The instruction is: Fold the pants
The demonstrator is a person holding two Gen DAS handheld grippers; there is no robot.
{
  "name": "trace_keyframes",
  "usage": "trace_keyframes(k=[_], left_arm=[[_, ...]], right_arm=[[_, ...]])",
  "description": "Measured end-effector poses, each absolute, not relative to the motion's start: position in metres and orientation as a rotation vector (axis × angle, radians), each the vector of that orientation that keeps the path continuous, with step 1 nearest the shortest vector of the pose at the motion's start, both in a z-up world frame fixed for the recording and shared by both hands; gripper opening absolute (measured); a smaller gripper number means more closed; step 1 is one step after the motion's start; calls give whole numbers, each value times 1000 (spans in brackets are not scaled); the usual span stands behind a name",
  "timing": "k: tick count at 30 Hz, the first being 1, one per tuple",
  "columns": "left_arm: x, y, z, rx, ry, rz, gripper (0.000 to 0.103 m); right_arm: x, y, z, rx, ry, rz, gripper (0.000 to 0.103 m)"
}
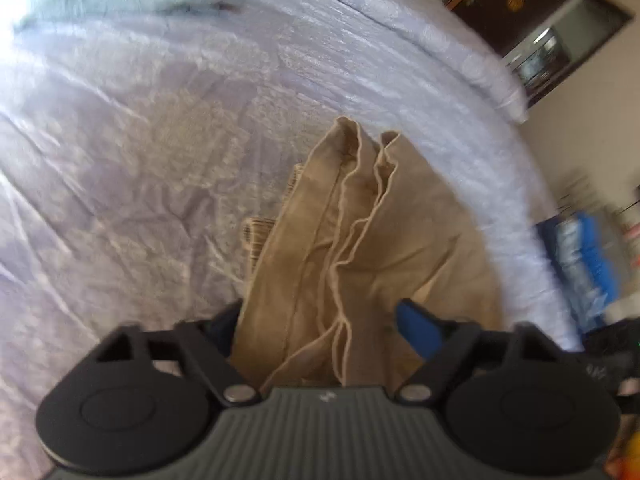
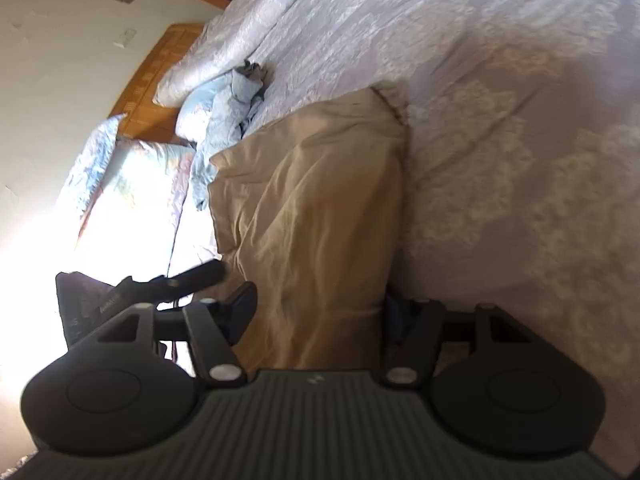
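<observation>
Tan pants, bunched at frame centre on the bed, are straddled by the half-open left gripper and right gripper, grip unclear; a squared, flattened fold is judged next.

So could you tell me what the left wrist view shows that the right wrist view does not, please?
Only the left wrist view shows the pants' layered hem edges, a dark cabinet and blue clutter beside the bed. Only the right wrist view shows the wooden headboard, a floral pillow, crumpled light-blue fabric and the left gripper. Both show the tan pants on the lavender bedspread, lying between open jaws.
</observation>
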State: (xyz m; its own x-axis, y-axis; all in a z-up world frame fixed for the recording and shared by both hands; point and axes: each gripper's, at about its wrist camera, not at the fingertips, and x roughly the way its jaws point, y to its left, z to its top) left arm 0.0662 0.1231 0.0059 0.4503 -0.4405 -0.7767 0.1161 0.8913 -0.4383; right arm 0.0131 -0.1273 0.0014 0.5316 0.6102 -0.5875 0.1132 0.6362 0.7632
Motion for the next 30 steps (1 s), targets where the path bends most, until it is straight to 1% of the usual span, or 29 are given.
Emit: trace_keyframes(k=[1,2,4,5,6,7,11,14,15,16,17,18,19,20,21,22,23,25,28,30], left_arm=[[62,117,10,-296,1047,-328,63],[58,113,13,-275,1040,-315,60],[47,109,25,-255,1015,-304,47],[40,107,33,-262,1005,-318,45],[36,104,38,-283,1003,-340,40],[31,100,43,-305,1002,-364,39],[15,67,51,-314,986,-429,39],[11,37,39,-282,1016,-451,39],[10,28,33,-257,1031,-446,41],[8,20,27,-224,1035,-426,48],[7,15,23,-193,1035,-414,52],[7,12,20,-173,1039,-405,57],[6,12,19,-168,1041,-392,64],[6,13,20,-163,1043,-379,66],[7,13,21,-155,1048,-371,70],[7,14,21,-147,1053,-362,74],[8,14,21,-140,1061,-351,76],[9,14,20,-142,1074,-337,79],[8,11,19,-132,1074,-314,81],[7,8,20,-113,1066,-303,82]], right_arm=[[15,-124,3,817,1003,317,36],[16,-122,6,787,1005,312,31],[10,-124,16,769,975,328,22],[5,-127,24,757,951,339,20],[-1,-130,33,737,927,344,20],[-6,-133,42,709,909,340,19],[-38,-159,77,606,826,313,19],[-62,-179,81,574,810,258,19],[-69,-185,76,580,820,239,19],[-73,-190,66,598,839,220,20],[-76,-194,53,629,865,200,22],[-78,-197,42,661,884,183,24],[-80,-201,34,683,896,169,31],[-82,-204,27,708,908,143,40],[-80,-204,23,738,906,132,42],[-80,-207,20,773,904,139,45],[-79,-209,18,812,904,149,48],[-80,-217,12,883,900,165,51],[-82,-224,8,986,884,174,51],[-83,-223,10,996,879,183,51]])
